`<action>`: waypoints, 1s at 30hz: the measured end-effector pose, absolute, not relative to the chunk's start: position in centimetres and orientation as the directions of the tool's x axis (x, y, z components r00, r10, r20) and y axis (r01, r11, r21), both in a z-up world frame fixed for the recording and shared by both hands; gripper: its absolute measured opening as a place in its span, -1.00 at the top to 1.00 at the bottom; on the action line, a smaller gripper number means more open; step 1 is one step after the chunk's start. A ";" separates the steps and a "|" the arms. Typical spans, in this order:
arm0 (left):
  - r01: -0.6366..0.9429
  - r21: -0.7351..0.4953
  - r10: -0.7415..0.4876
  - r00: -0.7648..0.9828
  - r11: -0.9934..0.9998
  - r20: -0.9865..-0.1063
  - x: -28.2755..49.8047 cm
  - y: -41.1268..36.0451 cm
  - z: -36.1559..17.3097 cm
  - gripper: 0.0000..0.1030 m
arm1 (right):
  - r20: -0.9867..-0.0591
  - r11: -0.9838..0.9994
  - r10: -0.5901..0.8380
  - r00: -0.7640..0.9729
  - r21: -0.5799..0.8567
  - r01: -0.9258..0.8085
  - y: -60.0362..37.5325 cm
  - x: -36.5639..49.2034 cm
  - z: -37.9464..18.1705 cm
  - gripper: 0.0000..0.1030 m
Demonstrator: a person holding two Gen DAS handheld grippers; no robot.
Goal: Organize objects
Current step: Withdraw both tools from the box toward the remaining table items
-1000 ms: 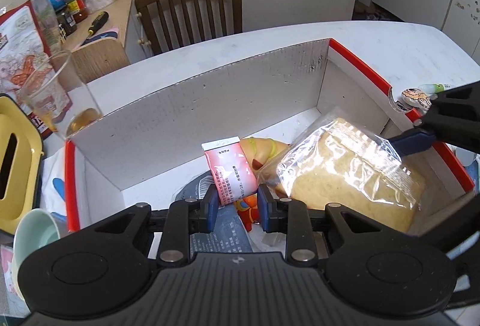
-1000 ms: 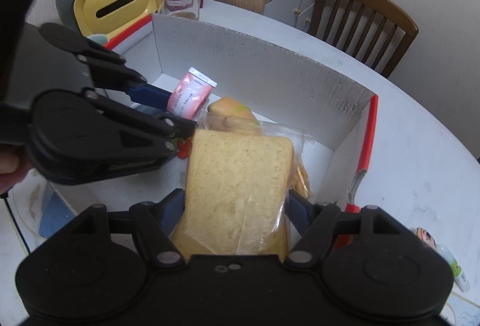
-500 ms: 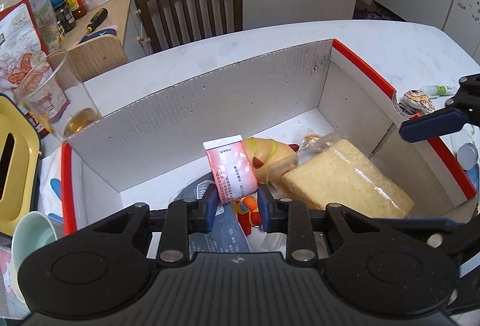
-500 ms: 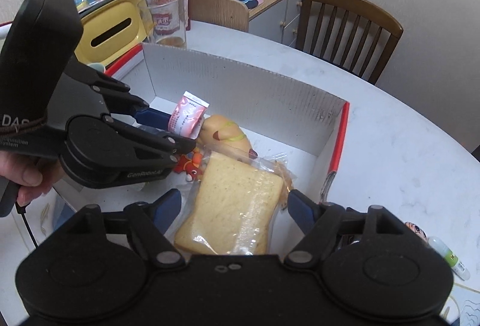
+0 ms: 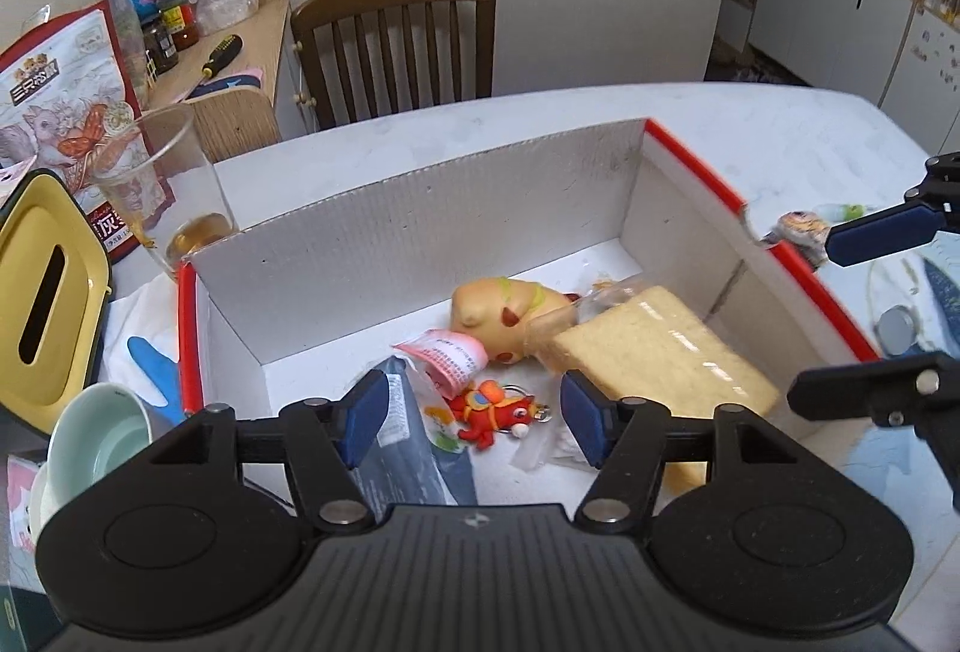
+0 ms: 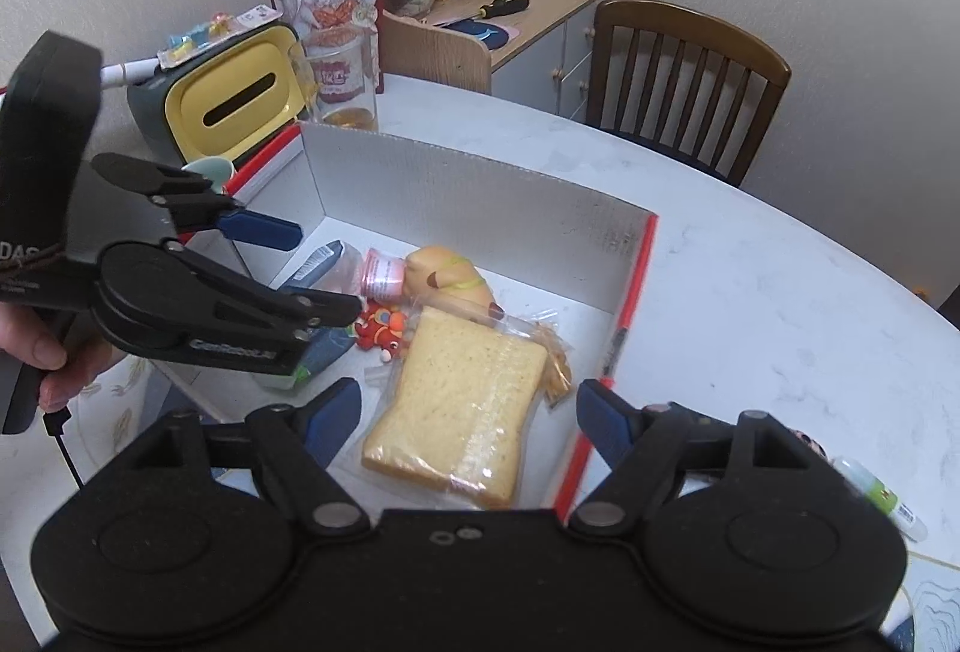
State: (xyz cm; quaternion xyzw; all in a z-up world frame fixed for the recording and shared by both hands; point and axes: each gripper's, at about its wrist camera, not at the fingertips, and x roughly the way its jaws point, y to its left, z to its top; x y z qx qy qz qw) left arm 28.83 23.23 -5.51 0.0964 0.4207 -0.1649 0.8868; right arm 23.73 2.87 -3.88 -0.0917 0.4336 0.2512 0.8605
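A white cardboard box with red rims [image 5: 420, 226] [image 6: 480, 190] stands on the table. Inside lie a bagged bread slice [image 5: 654, 358] [image 6: 462, 400], a yellow toy [image 5: 504, 304] [image 6: 447, 274], a pink packet [image 5: 450, 358] [image 6: 384, 274], a red keychain figure [image 5: 492, 412] [image 6: 381, 328] and a dark blue pouch [image 5: 408, 448] [image 6: 315, 262]. My left gripper [image 5: 471, 421] [image 6: 306, 268] is open and empty above the box's near left part. My right gripper [image 6: 471, 421] is open and empty above the bread, at the box's right side.
Left of the box stand a yellow tissue box [image 5: 42, 286] [image 6: 234, 105], a glass with amber liquid [image 5: 168, 184] [image 6: 342, 75], a mint cup [image 5: 99, 442] and a snack bag [image 5: 66, 105]. Small items [image 5: 801, 226] [image 6: 876, 496] lie right of the box. A wooden chair [image 5: 396, 39] stands behind.
The right gripper opened, let the bread down into the box and drew back. The left gripper opened and released the pink packet, which now lies flat in the box.
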 end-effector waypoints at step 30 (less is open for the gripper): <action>0.318 -0.093 -0.297 0.689 0.943 -0.661 18.1 12.0 0.3 -0.62 | -0.700 0.871 0.417 0.580 0.124 -0.476 -12.4 17.5 -0.4 -0.59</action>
